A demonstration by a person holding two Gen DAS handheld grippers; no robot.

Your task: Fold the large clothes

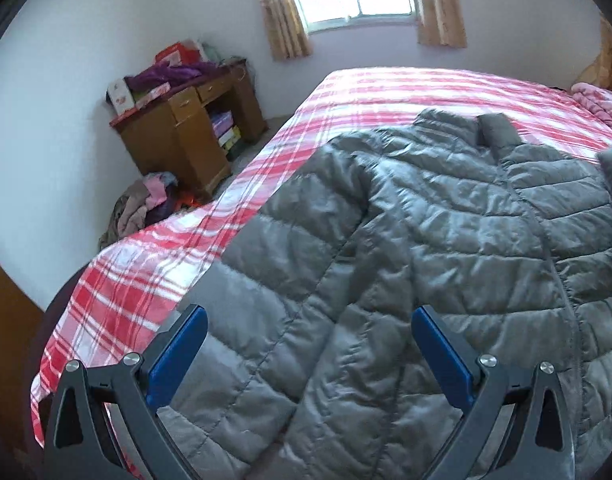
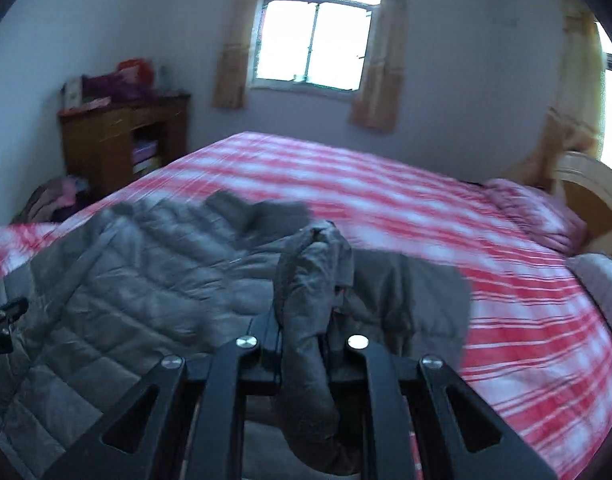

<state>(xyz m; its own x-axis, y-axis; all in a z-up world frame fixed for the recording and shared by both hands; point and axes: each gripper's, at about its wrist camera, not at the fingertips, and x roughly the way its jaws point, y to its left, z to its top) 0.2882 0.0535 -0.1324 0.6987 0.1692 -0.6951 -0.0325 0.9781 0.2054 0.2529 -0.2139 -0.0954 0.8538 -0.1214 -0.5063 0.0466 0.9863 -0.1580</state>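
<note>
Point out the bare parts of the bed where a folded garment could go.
The plaid bedspread lies bare between the grey puffer jacket and the window wall, and from the jacket's right edge toward the pink quilt by the headboard. A narrower bare strip runs along the jacket's left side, facing the wooden desk. The near half is covered by the jacket.

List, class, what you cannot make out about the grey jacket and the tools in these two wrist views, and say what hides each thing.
- Jacket hem: left wrist view, cut off by the bottom edge.
- Right tool pads: right wrist view, wrapped in bunched jacket fabric.
- Which part of the jacket is held: right wrist view, motion blur.
- Desk clutter: both views, too small.
</note>
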